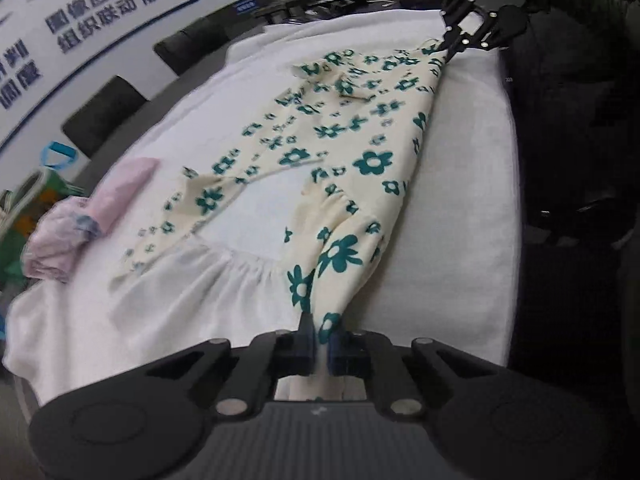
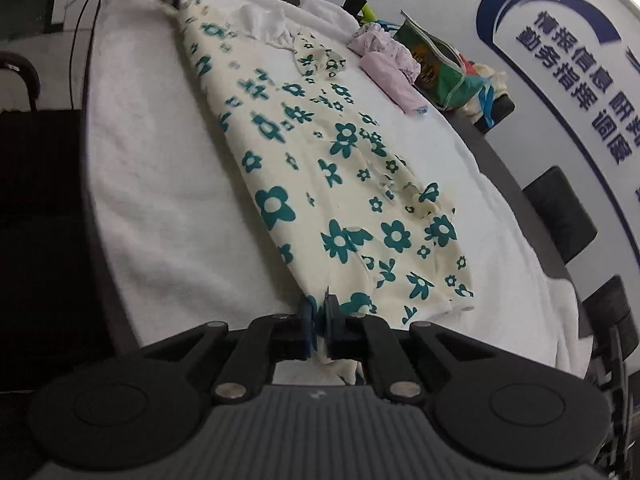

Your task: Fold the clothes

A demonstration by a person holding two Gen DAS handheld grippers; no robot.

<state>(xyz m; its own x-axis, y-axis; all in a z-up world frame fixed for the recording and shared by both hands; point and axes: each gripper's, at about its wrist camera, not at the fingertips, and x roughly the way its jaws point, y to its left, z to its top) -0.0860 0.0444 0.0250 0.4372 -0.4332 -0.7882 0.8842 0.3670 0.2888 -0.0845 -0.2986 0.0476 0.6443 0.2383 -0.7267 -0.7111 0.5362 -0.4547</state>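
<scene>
Left wrist view: floral garment (image 1: 352,128) stretched between two grippers.
Left gripper (image 1: 319,340) and right gripper (image 2: 319,328), both low over white towel (image 1: 460,184), each clamp one garment end between closed jaws.

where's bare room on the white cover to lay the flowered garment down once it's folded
Free: the wide strip of white cover between the flowered garment and the dark table edge. Crowded: the far side, where the pink clothes and green bag sit. Both grippers grip the garment.
</scene>
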